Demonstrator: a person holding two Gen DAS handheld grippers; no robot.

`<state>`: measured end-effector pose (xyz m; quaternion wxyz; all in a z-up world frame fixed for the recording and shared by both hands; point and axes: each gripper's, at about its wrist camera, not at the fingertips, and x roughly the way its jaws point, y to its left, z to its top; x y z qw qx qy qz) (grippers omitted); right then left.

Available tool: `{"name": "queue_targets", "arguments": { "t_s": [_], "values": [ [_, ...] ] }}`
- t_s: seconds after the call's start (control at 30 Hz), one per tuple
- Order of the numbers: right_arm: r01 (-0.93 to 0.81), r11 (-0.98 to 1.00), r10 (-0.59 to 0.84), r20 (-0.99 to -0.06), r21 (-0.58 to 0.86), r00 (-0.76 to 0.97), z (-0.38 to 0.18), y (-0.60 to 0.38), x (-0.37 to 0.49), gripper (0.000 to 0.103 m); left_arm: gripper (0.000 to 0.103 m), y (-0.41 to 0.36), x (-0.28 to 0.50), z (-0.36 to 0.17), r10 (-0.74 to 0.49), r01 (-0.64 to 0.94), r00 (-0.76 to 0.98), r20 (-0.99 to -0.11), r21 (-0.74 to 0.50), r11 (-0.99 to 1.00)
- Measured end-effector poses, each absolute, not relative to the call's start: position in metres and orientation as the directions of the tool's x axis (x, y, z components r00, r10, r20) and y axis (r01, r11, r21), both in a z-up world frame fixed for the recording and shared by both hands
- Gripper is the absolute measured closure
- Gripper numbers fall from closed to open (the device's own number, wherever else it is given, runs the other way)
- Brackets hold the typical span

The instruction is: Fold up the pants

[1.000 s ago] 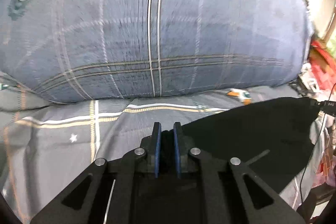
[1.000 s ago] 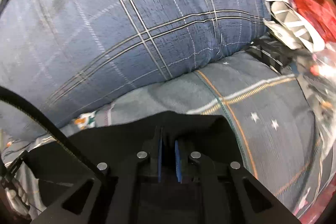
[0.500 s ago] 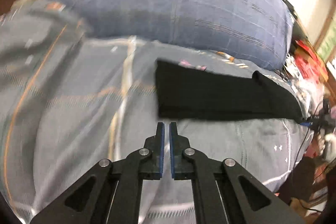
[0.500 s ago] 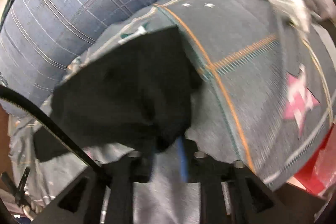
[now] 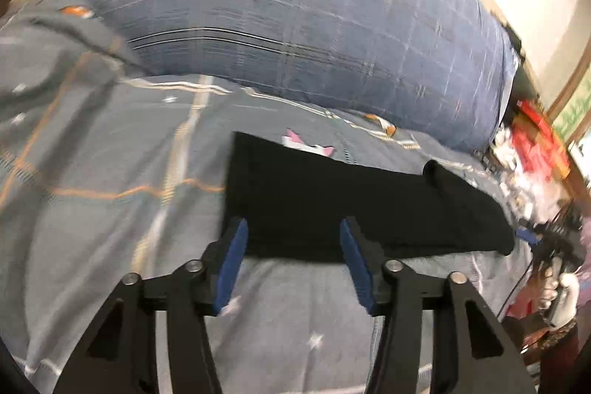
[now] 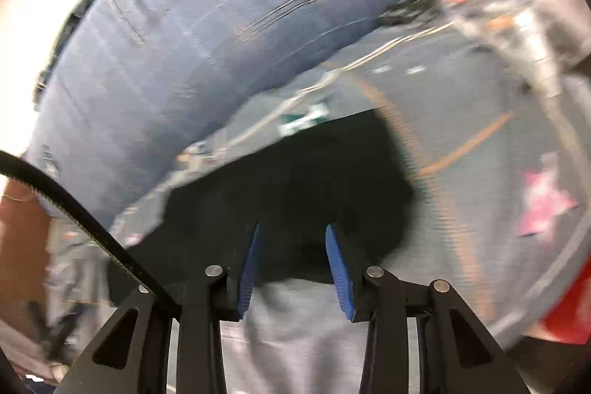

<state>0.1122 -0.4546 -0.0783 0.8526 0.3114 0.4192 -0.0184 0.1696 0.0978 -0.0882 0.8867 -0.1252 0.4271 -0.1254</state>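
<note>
Black pants (image 5: pixel 332 202) lay folded flat on the bed (image 5: pixel 110 209), both my grippers empty.
L gripper (image 5: pixel 291 231) w/ fingers spread wide at the pants' near edge; R gripper (image 6: pixel 291 235) likewise apart, over the near edge; blue plaid duvet (image 5: pixel 295 17) behind.

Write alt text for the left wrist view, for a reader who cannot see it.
A pair of black pants lies folded into a long flat strip on a grey patterned bedsheet, just ahead of the left tool, whose blue-padded jaws stand wide open and empty. A big blue plaid pillow fills the background, with red clutter at the far right edge.
</note>
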Motion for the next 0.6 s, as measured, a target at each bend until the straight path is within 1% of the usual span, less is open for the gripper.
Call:
{"name": "queue_targets", "arguments": {
  "t_s": [0.03,0.13,0.17,0.2,0.23,0.27,0.3,0.37,0.4,0.43,0.47,0.5,0.53,0.57,0.6],
  "values": [
    [0.270,0.784,0.279,-0.706,0.559,0.651,-0.084,-0.449,0.120,0.063,0.050,0.091,0.176,-0.091,-0.321,0.119,0.599,-0.734,-0.314,0.942],
    [0.211,0.726,0.414,-0.660,0.655,0.627,-0.110,-0.431,0.143,0.063,0.050,0.067,0.204,-0.114,-0.234,0.118,0.576,-0.783,-0.203,0.972],
    [0.211,0.711,0.442,-0.659,0.671,0.609,-0.121,-0.429,0.149,0.063,0.050,0.064,0.210,-0.126,-0.212,0.111,0.557,-0.803,-0.181,0.977],
    [0.245,0.719,0.423,-0.688,0.651,0.590,-0.133,-0.432,0.153,0.064,0.050,0.063,0.215,-0.136,-0.204,0.100,0.532,-0.822,-0.178,0.979],
    [0.288,0.736,0.377,-0.724,0.613,0.578,-0.141,-0.437,0.154,0.070,0.050,0.065,0.217,-0.148,-0.208,0.086,0.517,-0.830,-0.191,0.978],
    [0.315,0.734,0.350,-0.733,0.601,0.583,-0.147,-0.446,0.153,0.092,0.049,0.066,0.214,-0.148,-0.209,0.095,0.547,-0.810,-0.188,0.978],
    [0.357,0.712,0.327,-0.736,0.604,0.593,-0.152,-0.460,0.147,0.101,0.046,0.065,0.211,-0.149,-0.213,0.108,0.550,-0.807,-0.184,0.977],
    [0.413,0.675,0.282,-0.731,0.611,0.621,-0.154,-0.482,0.134,0.102,0.044,0.061,0.206,-0.151,-0.210,0.140,0.562,-0.800,-0.158,0.978],
    [0.438,0.681,0.235,-0.742,0.586,0.627,-0.151,-0.490,0.126,0.103,0.040,0.061,0.205,-0.153,-0.212,0.152,0.569,-0.794,-0.152,0.977],
    [0.456,0.715,0.170,-0.765,0.530,0.621,-0.143,-0.493,0.121,0.102,0.038,0.060,0.203,-0.155,-0.222,0.167,0.580,-0.784,-0.152,0.974],
    [0.464,0.738,0.123,-0.774,0.489,0.621,-0.136,-0.493,0.119,0.102,0.032,0.058,0.200,-0.157,-0.229,0.180,0.595,-0.770,-0.149,0.972],
    [0.460,0.759,0.081,-0.767,0.462,0.637,-0.125,-0.492,0.115,0.094,0.026,0.056,0.198,-0.159,-0.229,0.188,0.609,-0.759,-0.142,0.972],
    [0.462,0.766,0.057,-0.763,0.447,0.644,-0.115,-0.492,0.115,0.085,0.023,0.050,0.193,-0.163,-0.218,0.199,0.634,-0.742,-0.115,0.973],
    [0.463,0.772,0.037,-0.759,0.435,0.650,-0.107,-0.488,0.117,0.072,0.021,0.046,0.191,-0.164,-0.199,0.202,0.646,-0.737,-0.086,0.976],
    [0.430,0.778,0.065,-0.740,0.457,0.670,-0.100,-0.481,0.126,0.063,0.019,0.042,0.190,-0.164,-0.182,0.201,0.653,-0.735,-0.063,0.978]
  ]
}}
